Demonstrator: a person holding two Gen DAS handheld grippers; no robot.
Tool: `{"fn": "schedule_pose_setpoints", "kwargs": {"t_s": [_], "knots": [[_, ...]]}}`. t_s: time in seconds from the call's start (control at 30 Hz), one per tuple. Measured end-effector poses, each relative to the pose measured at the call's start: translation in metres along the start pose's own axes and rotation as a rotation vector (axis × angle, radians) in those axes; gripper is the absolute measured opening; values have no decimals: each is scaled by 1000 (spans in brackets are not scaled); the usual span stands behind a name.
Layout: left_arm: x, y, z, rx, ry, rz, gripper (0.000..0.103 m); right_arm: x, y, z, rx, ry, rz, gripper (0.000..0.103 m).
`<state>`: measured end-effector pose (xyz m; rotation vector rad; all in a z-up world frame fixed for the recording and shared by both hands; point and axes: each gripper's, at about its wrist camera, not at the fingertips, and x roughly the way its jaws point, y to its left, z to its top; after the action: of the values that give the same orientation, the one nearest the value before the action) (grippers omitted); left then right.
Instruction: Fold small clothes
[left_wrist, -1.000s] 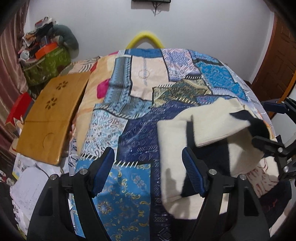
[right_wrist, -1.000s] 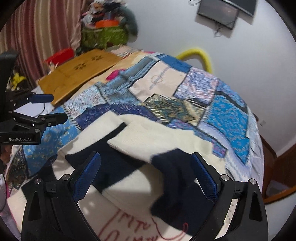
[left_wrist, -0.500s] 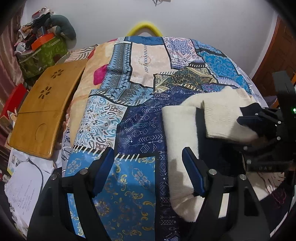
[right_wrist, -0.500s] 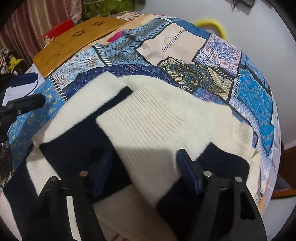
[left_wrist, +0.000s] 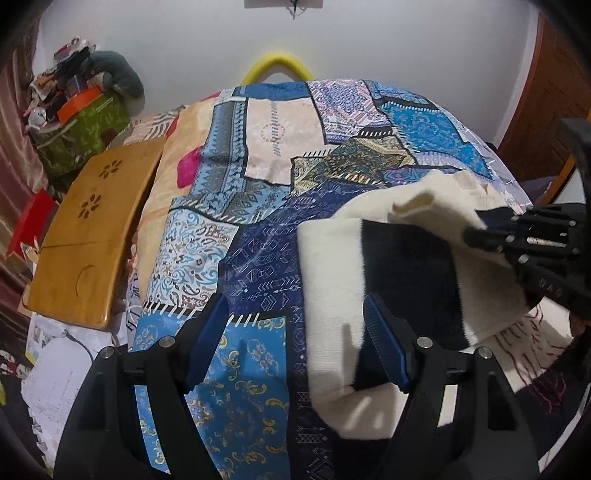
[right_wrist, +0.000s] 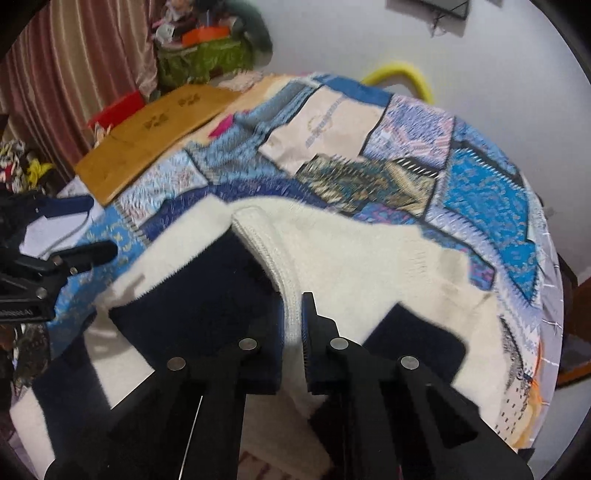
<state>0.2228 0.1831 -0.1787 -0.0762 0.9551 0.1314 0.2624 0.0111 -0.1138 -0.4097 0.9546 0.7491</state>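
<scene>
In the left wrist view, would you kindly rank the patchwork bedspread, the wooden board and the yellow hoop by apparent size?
1. patchwork bedspread
2. wooden board
3. yellow hoop, though it lies farthest from the camera and is partly hidden.

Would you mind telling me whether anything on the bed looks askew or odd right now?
Only the cream-and-navy sweater: its ribbed edge is pinched in the right gripper and lifted, leaving it rumpled.

Patchwork bedspread (left_wrist: 273, 177), wooden lap desk (left_wrist: 92, 229) beside it, green bag (left_wrist: 85, 133) by the wall.
</scene>
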Motion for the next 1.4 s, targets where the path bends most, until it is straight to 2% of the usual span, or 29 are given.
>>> {"fn": "schedule_pose_setpoints", "kwargs": {"t_s": [0.3,0.4,0.57,0.7,1.03,1.2,1.4], "knots": [[-26,-29,10,35,-44,1,76,-69,-46,-11,122,-161,-33,7],[-31,-43,14,51,-58,5,82,-87,-63,-23,158,-194,-52,7],[-37,-69,20,95,-63,6,83,-106,-94,-48,233,-219,-74,7],[-36,-87,22,124,-53,5,88,-114,-114,-71,286,-215,-86,7],[-23,-129,19,177,2,-13,88,-103,-148,-124,402,-122,-56,8],[-18,-136,17,186,21,-12,88,-91,-158,-149,456,-63,-29,9],[-18,-138,18,178,27,-11,88,-99,-170,-169,515,-61,-39,9]]}}
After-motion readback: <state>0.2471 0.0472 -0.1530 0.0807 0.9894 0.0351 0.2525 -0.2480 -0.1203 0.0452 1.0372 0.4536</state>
